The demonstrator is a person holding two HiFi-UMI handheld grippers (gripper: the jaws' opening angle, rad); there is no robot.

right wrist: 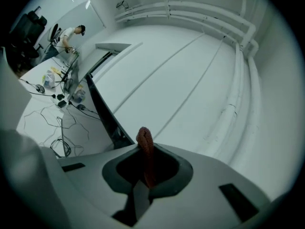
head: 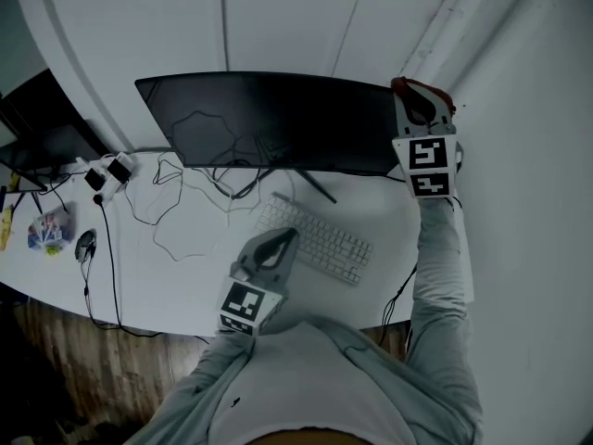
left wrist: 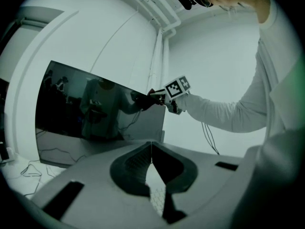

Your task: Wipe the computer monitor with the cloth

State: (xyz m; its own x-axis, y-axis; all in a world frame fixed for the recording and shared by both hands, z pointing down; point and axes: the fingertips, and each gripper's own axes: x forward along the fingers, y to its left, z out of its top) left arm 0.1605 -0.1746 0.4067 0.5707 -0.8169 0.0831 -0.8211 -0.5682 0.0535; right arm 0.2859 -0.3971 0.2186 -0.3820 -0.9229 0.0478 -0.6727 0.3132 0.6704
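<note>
Right gripper [head: 422, 106] pinched the red cloth [right wrist: 145, 144] at the upper right corner of the monitor [head: 269, 119], left gripper [head: 282, 239] pressed together, empty, hung over the tabletop [head: 176, 276] near its front edge, beside the keyboard [head: 324, 244]

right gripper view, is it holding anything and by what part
The right gripper pinches the red cloth by a bunched fold, a bit poking past its tips.

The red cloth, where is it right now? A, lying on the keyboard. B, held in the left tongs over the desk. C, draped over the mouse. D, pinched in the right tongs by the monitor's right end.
D: the right gripper view shows the cloth clamped between the right tongs, and the head view places them at the right end of the monitor.
</note>
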